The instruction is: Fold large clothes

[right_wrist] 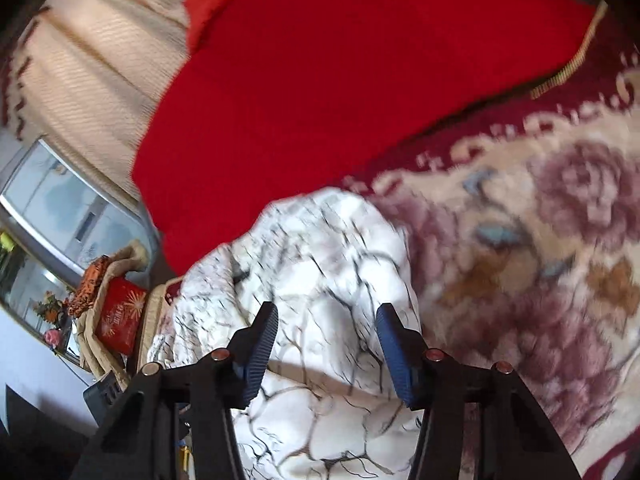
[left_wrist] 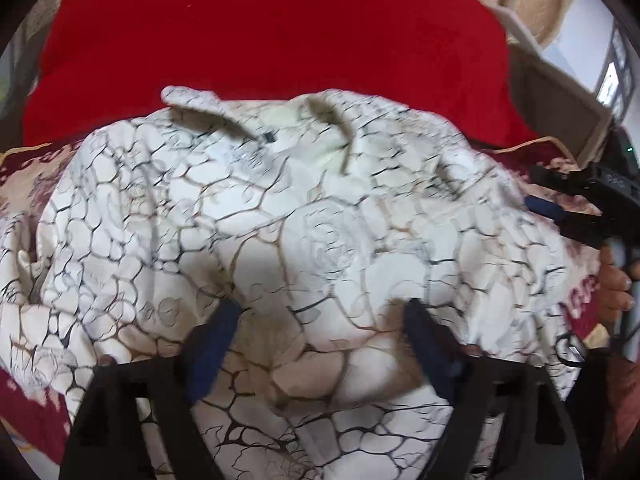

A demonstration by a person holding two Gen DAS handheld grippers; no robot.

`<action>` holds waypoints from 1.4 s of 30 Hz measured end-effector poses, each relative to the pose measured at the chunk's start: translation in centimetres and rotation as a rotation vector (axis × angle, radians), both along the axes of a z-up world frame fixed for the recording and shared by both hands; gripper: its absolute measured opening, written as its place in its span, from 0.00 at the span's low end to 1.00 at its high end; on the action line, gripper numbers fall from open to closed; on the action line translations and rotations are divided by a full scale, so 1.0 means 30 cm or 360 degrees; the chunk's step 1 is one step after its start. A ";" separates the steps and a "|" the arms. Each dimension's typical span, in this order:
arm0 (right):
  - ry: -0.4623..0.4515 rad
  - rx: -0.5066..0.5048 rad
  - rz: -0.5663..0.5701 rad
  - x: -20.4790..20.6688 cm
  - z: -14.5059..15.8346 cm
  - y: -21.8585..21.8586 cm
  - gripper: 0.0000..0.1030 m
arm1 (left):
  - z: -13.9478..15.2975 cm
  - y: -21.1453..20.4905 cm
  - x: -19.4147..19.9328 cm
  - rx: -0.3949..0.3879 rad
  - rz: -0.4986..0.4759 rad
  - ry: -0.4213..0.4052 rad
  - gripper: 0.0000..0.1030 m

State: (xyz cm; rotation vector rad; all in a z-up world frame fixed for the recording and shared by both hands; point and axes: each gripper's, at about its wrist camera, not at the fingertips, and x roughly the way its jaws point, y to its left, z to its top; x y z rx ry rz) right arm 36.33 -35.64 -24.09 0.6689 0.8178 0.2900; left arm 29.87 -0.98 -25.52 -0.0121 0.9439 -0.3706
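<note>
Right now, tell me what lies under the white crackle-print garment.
The white crackle-print garment lies on a floral maroon-and-cream blanket, with a plain red cloth behind it. Whatever lies directly beneath the garment's middle is covered.

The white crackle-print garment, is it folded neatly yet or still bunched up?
Bunched up. The white garment lies in a rumpled mound on the floral blanket, creased and uneven, with no flat, squared fold showing in either view.
</note>
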 end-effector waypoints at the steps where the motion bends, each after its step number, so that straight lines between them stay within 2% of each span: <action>1: 0.0026 0.0009 0.0002 0.005 -0.015 0.002 0.53 | -0.002 -0.001 -0.003 -0.0006 -0.0006 -0.0003 0.84; 3: 0.0050 0.0001 0.0000 0.010 -0.036 0.012 0.53 | 0.005 0.001 -0.015 -0.0064 -0.0030 -0.0021 0.83; 4: 0.0049 -0.0009 0.0001 0.009 -0.038 0.018 0.53 | 0.009 0.003 -0.022 -0.0117 -0.0046 -0.0034 0.77; 5: 0.0046 -0.0016 0.0003 0.010 -0.042 0.026 0.53 | 0.009 0.003 -0.026 -0.0160 -0.0072 -0.0033 0.55; 6: 0.0041 -0.0023 0.0009 0.009 -0.041 0.034 0.53 | 0.010 0.003 -0.026 -0.0191 -0.0104 -0.0017 0.44; 7: 0.0037 -0.0031 0.0016 0.009 -0.041 0.043 0.53 | 0.007 -0.004 -0.027 -0.0183 -0.0110 -0.0018 0.25; 8: 0.0033 -0.0042 0.0020 0.010 -0.043 0.052 0.53 | 0.009 -0.005 -0.029 -0.0168 -0.0098 -0.0036 0.12; 10: 0.0027 -0.0057 0.0029 0.013 -0.048 0.071 0.53 | 0.029 0.012 -0.035 -0.0193 -0.0075 -0.0052 0.10; 14: 0.0009 -0.0045 0.0033 0.012 -0.038 0.085 0.53 | 0.107 0.057 -0.051 -0.0259 -0.0057 -0.0244 0.10; 16: -0.0007 -0.0035 0.0035 0.010 -0.036 0.088 0.53 | 0.103 0.088 -0.028 -0.0296 -0.0016 -0.0155 0.14; 18: -0.0015 -0.0029 0.0042 0.008 -0.034 0.089 0.54 | 0.071 0.106 0.006 -0.0299 0.0051 -0.0017 0.41; 19: -0.0017 -0.0023 0.0044 0.007 -0.033 0.089 0.54 | 0.050 0.117 0.021 -0.0291 0.0098 0.0063 0.68; 20: -0.0019 -0.0015 0.0046 0.006 -0.033 0.089 0.55 | 0.039 0.124 0.028 -0.0300 0.0131 0.0101 0.75; 27: -0.0019 -0.0001 0.0049 0.006 -0.035 0.093 0.55 | 0.009 0.072 0.012 -0.0370 0.0000 0.0147 0.74; 28: -0.0020 -0.0010 0.0055 0.006 -0.034 0.099 0.55 | -0.003 0.061 0.016 -0.0393 -0.0021 0.0162 0.59; 29: -0.0021 -0.0021 0.0058 0.006 -0.034 0.105 0.55 | -0.016 0.050 0.023 -0.0395 -0.0034 0.0184 0.40; 30: -0.0024 -0.0034 0.0061 0.005 -0.033 0.111 0.55 | -0.018 0.045 0.019 -0.0387 -0.0032 0.0194 0.33; 31: -0.0027 -0.0045 0.0063 0.004 -0.032 0.116 0.55 | -0.025 0.042 0.024 -0.0370 -0.0014 0.0193 0.21; 32: -0.0029 -0.0049 0.0065 0.003 -0.032 0.119 0.55 | -0.027 0.043 0.027 -0.0368 0.0005 0.0184 0.16; 34: -0.0031 -0.0050 0.0065 0.003 -0.034 0.121 0.55 | -0.013 0.054 0.025 -0.0380 0.0030 0.0140 0.11; 37: -0.0032 -0.0043 0.0061 0.005 -0.036 0.120 0.55 | 0.041 0.062 -0.003 -0.0327 0.0037 -0.0018 0.10; 39: -0.0032 -0.0044 0.0063 0.005 -0.038 0.122 0.55 | 0.056 0.072 -0.004 -0.0327 0.0035 -0.0027 0.11; 42: -0.0037 -0.0046 0.0081 0.006 -0.038 0.130 0.55 | 0.045 0.082 0.015 -0.0209 0.0107 0.0023 0.27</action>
